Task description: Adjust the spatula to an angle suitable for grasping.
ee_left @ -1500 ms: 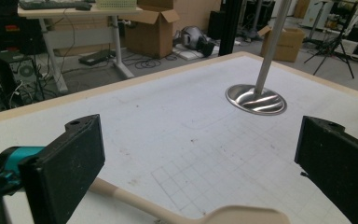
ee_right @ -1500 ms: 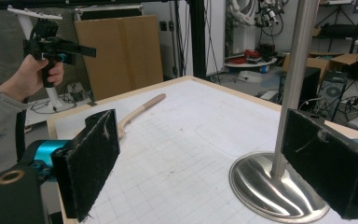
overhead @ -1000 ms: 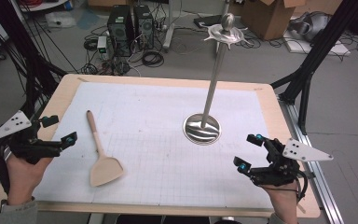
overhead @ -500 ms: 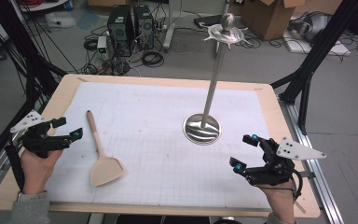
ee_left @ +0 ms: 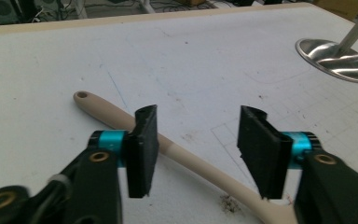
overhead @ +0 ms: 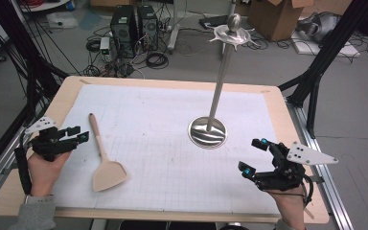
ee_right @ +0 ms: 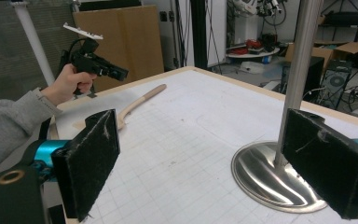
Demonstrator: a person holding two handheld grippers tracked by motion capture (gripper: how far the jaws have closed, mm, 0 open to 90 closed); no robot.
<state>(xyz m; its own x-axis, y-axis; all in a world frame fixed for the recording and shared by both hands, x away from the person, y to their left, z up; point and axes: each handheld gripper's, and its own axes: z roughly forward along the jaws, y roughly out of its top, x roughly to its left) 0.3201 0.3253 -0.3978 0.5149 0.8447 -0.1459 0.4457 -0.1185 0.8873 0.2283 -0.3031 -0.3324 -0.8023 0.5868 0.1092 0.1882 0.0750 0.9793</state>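
The pale wooden spatula (overhead: 102,155), long round handle and flat blade, lies flat on the white gridded surface (overhead: 172,143) at its left side, blade toward the person. It is probably light, stiff and smooth, so it could roll or pivot; mid-handle looks like the best place to grip. The left hand-held gripper (ee_left: 196,140) sits over that handle, its jaws just narrowed to about half open, straddling it without touching. The right hand-held gripper (overhead: 255,155) hovers wide open, holding nothing, near the steel stand with round base (overhead: 207,132).
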